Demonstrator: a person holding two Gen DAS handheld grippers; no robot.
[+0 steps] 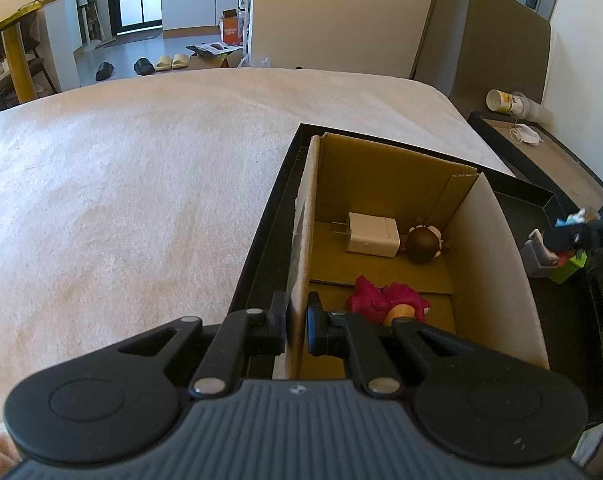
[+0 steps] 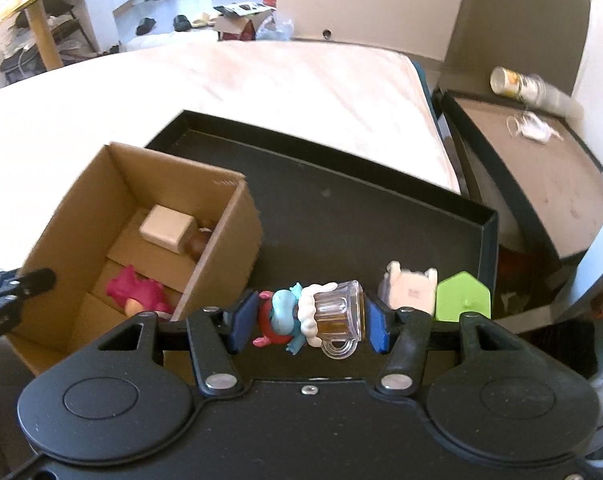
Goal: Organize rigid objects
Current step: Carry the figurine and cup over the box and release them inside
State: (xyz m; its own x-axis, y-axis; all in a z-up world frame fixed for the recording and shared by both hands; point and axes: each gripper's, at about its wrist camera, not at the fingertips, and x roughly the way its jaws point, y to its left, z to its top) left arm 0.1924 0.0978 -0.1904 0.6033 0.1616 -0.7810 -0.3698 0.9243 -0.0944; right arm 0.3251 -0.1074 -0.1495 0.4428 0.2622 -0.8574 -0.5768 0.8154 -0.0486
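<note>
Between my right gripper's [image 2: 308, 322] blue pads lies a small figure [image 2: 301, 318]: a blue creature with a red collar, white foam and a clear beer mug. The pads press on its two ends and it hangs clear of the black tray [image 2: 341, 216] below. In the left wrist view this gripper [image 1: 573, 236] shows at the far right edge, the toy a small speck of colour in it.

Just beyond my right jaws, on the tray floor, stand a white-and-grey toy [image 2: 409, 288] and a green house-shaped piece [image 2: 463, 294], side by side and touching.

To the left of those jaws sits the open cardboard box [image 2: 225, 224], inside the tray at its left end. My left gripper [image 1: 297, 328] pinches that box's near left wall [image 1: 301, 240], the pads pressed together with only the cardboard between them. Ahead of these jaws, on the box floor, lies a pink plush-looking figure [image 1: 385, 300], closest to me. Farther in are a white plug charger [image 1: 373, 234] and a brown round-headed figure [image 1: 423, 244], touching each other against the far wall.

The tray rests on a pale fuzzy blanket [image 1: 141, 200].
</note>
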